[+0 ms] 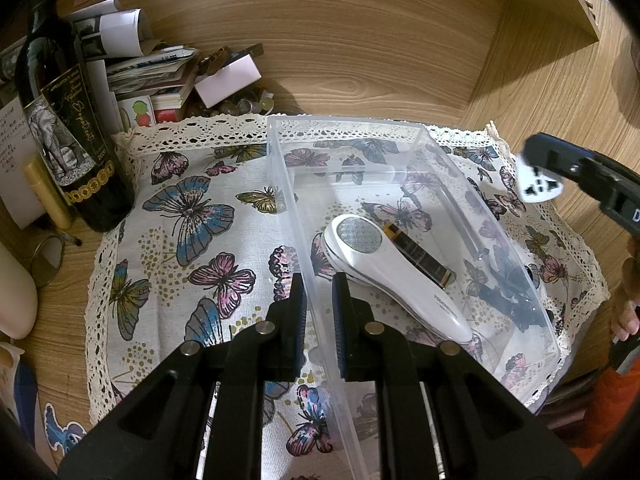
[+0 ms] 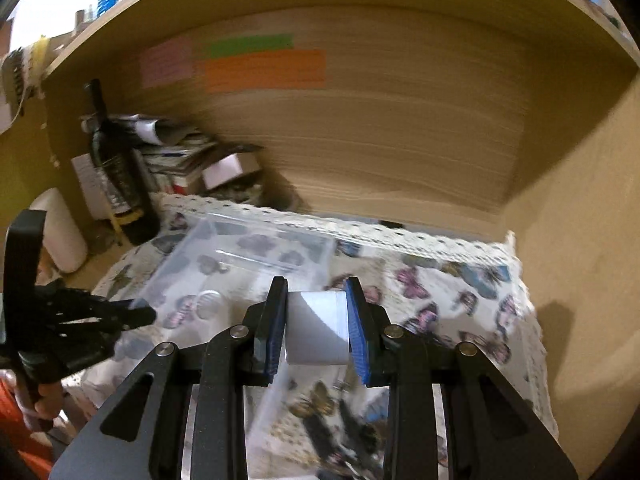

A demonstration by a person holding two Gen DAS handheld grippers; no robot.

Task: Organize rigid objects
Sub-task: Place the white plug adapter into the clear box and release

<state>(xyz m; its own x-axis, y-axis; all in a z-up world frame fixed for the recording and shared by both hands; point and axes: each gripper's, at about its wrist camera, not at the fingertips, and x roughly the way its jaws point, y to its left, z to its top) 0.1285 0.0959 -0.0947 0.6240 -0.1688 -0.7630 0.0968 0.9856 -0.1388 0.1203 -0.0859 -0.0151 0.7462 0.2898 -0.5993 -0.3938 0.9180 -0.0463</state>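
Note:
A clear plastic bin (image 1: 404, 152) stands on a butterfly-print cloth (image 1: 192, 216). Inside lie a white handheld device (image 1: 392, 276), a dark rectangular bar (image 1: 420, 256), a clear rod (image 1: 460, 216) and a black object (image 1: 508, 292). My left gripper (image 1: 320, 292) is shut on the bin's left wall, one finger on each side. My right gripper (image 2: 316, 320) is shut on a white plug adapter (image 2: 316, 328) and holds it above the cloth, right of the bin (image 2: 240, 256). The adapter also shows in the left wrist view (image 1: 540, 184).
A dark wine bottle (image 1: 68, 128) stands at the cloth's left edge, with stacked papers and boxes (image 1: 160, 72) behind it. A wooden back wall (image 1: 360, 48) and a side panel (image 2: 580, 240) enclose the desk. Coloured notes (image 2: 260, 68) hang on the wall.

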